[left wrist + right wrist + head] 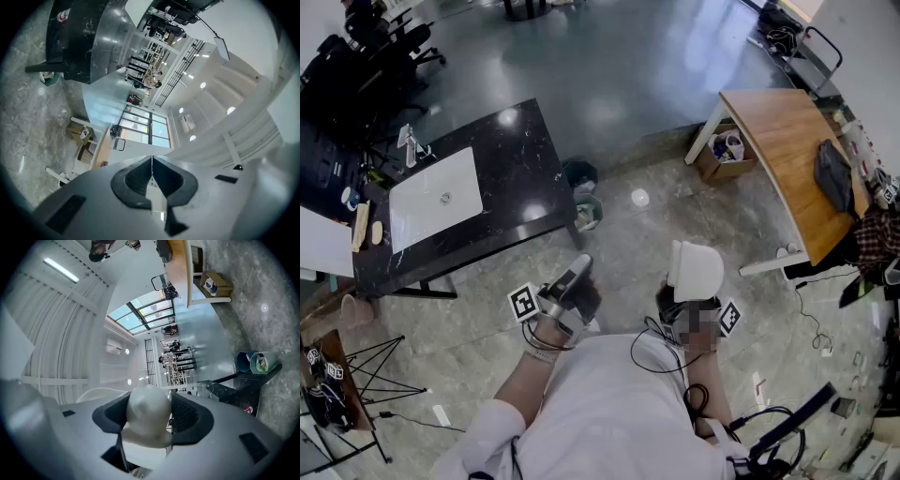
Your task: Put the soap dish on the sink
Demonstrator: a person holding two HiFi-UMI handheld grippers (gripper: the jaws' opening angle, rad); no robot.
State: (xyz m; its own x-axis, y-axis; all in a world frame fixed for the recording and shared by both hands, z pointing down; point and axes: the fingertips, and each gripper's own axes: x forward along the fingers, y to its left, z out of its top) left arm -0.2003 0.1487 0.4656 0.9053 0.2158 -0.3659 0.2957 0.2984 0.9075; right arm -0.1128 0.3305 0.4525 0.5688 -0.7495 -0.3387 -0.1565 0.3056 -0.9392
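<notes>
The white soap dish [695, 270] is clamped between the jaws of my right gripper [688, 298], held above the stone floor. In the right gripper view the soap dish [146, 425] fills the gap between the dark pads [191, 416]. My left gripper [580, 268] is shut with nothing in it; in the left gripper view the left gripper [151, 161] has its jaws meeting along a thin line. Both grippers tilt a little upward. The white sink [437, 197] with its faucet [410, 145] is set in a black counter [521, 157] at the far left, well away from both grippers.
Two small bins [582, 193] stand on the floor by the counter's near corner. A wooden table [783, 148] with a dark bag on it and a cardboard box [724, 150] under it stands at the right. A tripod [366, 375] stands at the lower left. Small items lie on the counter's left edge.
</notes>
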